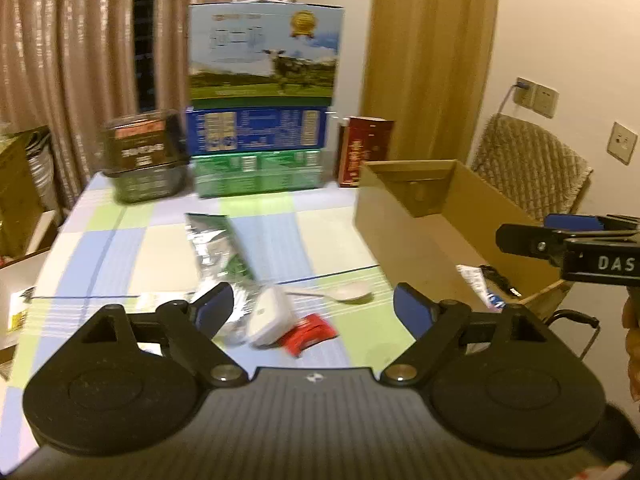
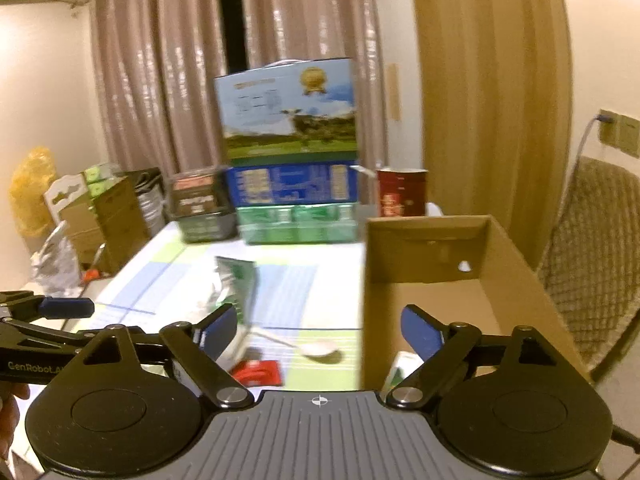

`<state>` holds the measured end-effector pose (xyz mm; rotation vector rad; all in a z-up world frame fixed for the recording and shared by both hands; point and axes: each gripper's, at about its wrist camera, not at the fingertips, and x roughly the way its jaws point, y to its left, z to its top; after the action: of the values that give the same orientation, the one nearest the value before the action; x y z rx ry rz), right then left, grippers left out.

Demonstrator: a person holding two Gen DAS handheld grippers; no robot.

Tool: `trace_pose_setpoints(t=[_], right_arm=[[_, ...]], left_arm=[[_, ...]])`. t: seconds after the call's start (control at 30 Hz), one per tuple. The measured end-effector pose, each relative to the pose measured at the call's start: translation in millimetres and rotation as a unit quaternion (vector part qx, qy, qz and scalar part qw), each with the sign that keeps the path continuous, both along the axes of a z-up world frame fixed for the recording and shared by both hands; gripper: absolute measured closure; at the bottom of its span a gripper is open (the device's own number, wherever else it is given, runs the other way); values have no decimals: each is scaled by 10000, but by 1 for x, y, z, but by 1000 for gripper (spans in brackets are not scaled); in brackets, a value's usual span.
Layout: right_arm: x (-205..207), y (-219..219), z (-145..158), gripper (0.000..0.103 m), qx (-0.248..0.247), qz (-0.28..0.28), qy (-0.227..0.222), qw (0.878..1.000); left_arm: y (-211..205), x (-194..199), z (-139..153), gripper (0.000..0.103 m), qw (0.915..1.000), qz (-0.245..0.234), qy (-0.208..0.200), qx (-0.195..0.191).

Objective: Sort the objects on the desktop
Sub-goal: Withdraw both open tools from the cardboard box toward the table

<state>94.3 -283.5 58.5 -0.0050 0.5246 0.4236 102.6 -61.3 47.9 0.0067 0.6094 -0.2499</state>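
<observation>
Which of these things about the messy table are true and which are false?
1. Both hand-held grippers are open and hold nothing. True: the left hand-held gripper and the right hand-held gripper have their jaws apart with nothing between them.
2. The white spoon is inside the cardboard box. False: the white spoon lies on the checked tablecloth, beside the cardboard box.
3. The cardboard box is open at the top. True.
4. The box with the cow picture lies flat under the others. False: the cow box stands on top of the blue box and the green box.
5. A red packet lies on the table. True: the red packet is near the white spoon.
</observation>
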Motion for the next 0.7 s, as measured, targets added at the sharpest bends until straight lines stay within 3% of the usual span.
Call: trace_pose_setpoints(t=[0.23,0.7], right_arm=[[-12,34,-14,7,-97,360,110,9992],[-7,66,-71,5,-400,589,477,9963]], left_arm=[[48,-27,-3,6,9990,439,-15,123],[109,-37,-45,5,9951,887,358,263]])
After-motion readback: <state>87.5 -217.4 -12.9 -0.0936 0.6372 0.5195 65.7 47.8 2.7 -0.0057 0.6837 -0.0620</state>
